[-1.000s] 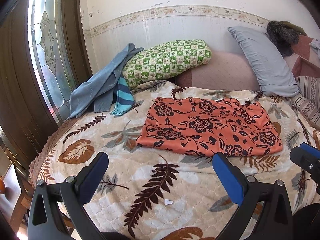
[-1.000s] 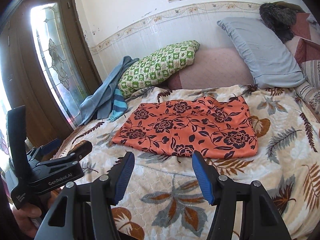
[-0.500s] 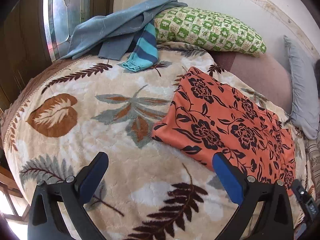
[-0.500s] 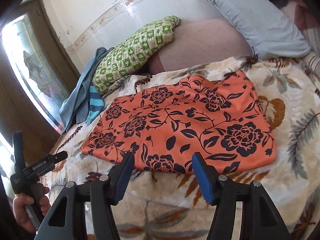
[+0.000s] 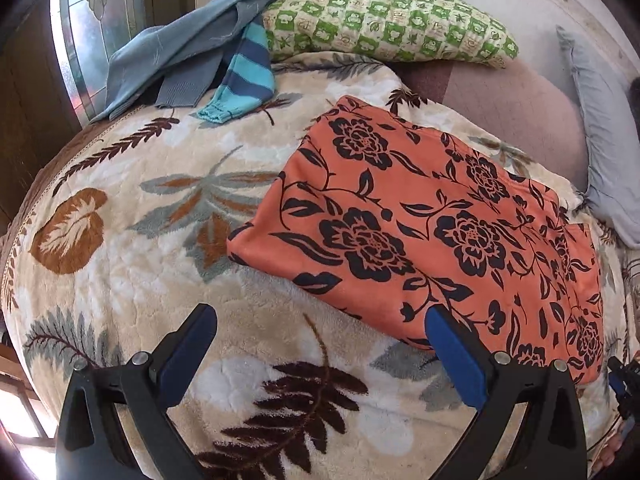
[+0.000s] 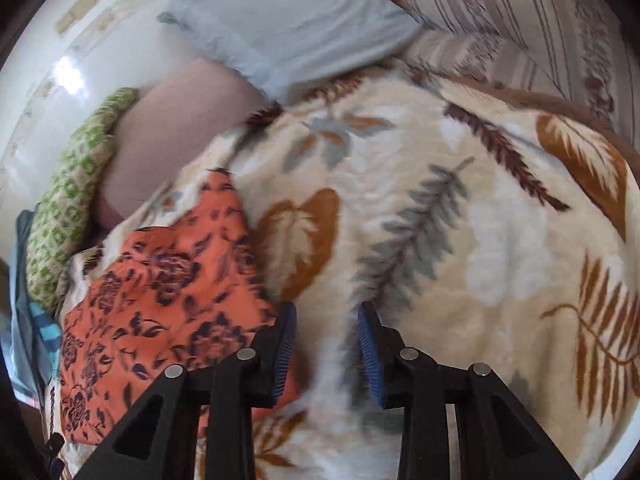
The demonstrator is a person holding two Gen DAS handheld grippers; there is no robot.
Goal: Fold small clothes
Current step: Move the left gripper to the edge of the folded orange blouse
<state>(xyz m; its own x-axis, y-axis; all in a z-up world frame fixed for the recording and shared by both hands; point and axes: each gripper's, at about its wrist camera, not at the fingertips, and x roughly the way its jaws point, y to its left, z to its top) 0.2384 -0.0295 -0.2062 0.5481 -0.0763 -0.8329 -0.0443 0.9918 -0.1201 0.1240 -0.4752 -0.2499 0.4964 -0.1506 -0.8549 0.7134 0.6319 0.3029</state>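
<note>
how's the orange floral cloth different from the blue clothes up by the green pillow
The orange floral cloth lies flat and smoothed in a neat rectangle mid-bed; the blue clothes sit in a crumpled heap at the bed's edge, draped partly over the green pillow. The cloth has a black flower print; the heap is plain blue plus one striped piece. Both rest on the leaf-patterned blanket, ungripped.

I see a bed under a beige leaf-print blanket [image 5: 132, 288]. Against the white wall [image 6: 36, 92] behind it lie a green checked pillow [image 5: 384, 26] and a grey pillow [image 6: 288, 20]; left of the green pillow, a leaded-glass window [image 5: 86, 20] lets in daylight.

Both grippers have neared the orange cloth [image 5: 432, 232], the right gripper [image 6: 326, 344] seemingly narrower.
</note>
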